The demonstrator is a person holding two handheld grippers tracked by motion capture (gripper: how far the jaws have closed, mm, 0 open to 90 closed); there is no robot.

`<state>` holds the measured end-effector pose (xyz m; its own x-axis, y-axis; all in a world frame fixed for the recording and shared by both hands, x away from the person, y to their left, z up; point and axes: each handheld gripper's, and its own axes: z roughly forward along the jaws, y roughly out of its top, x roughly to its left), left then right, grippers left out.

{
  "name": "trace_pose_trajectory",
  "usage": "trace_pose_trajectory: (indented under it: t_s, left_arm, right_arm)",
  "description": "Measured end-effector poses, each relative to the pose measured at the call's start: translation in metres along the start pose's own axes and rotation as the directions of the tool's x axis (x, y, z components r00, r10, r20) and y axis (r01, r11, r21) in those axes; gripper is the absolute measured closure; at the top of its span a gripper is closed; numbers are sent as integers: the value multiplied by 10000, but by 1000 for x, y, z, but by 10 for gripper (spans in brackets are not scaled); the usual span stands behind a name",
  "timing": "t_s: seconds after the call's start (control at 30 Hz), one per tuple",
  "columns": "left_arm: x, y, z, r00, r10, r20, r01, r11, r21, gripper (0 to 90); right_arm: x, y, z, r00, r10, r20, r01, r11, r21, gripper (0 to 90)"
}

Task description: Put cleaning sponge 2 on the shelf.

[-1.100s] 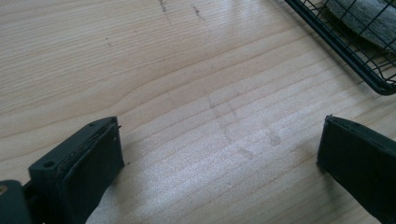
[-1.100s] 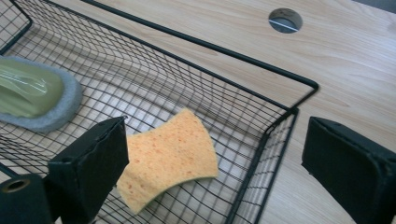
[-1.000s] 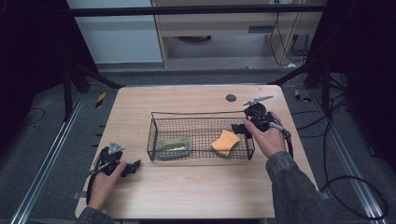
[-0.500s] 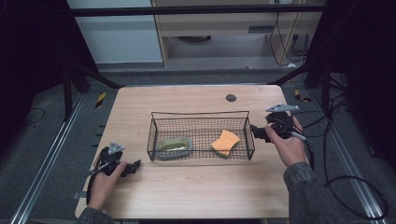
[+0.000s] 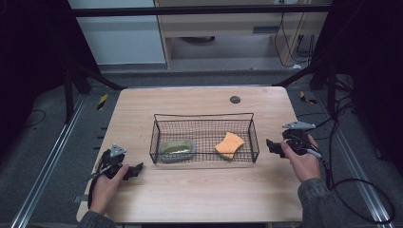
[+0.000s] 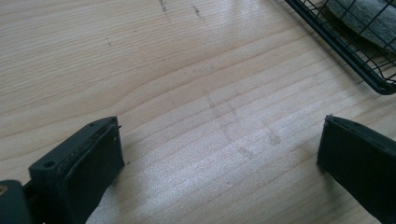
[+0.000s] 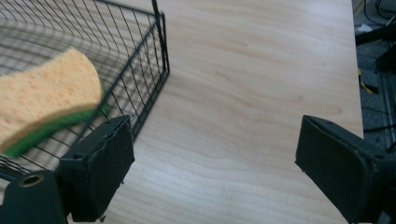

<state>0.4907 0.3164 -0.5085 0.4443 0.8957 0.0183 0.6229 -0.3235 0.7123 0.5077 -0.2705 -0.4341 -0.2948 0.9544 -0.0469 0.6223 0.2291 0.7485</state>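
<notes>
A black wire mesh basket (image 5: 204, 115) is sitting in the middle of the light wooden table (image 5: 199, 190). Inside it, an orange sponge with a green scouring underside (image 5: 229, 144) is leaning at the right end, and a grey-green flat pad (image 5: 177, 149) is lying at the left. The left gripper (image 5: 134, 170) is resting near the table's near-left corner, its jaws standing apart over bare wood. The right gripper (image 5: 271, 145) is hovering just right of the basket, jaws spread wide and holding nothing.

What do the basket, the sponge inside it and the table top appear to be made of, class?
Basket: thin black wire, likely coated metal, with an open see-through grid. Sponge: porous orange foam with a green scouring layer, pitted surface. Table top: pale wood or wood-look laminate, showing grain lines and a slight sheen.
</notes>
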Motion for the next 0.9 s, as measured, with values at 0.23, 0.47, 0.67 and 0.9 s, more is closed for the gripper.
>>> trace_pose_trajectory:
  t_s: [0.23, 0.47, 0.67, 0.9]
  left_arm:
    - [0, 0, 0, 10000, 35, 1, -35, 10000, 31, 0]
    - [0, 0, 0, 10000, 0, -1, 0, 10000, -2, 0]
    - [1, 1, 0, 10000, 57, -23, -56, 10000, 19, 0]
    - [1, 1, 1, 10000, -63, -51, 63, 10000, -24, 0]
  right_arm:
    - [-7, -23, 16, 9988, 486, 42, -487, 9986, 185, 121]
    - [-11, -38, 37, 9944, 1052, 19, -1052, 9939, 337, 119]
    - [-9, -42, 50, 9924, 1222, 176, -1227, 9919, 338, 108]
    - [-10, -46, 61, 9889, 1340, 644, -1369, 9896, 437, 78]
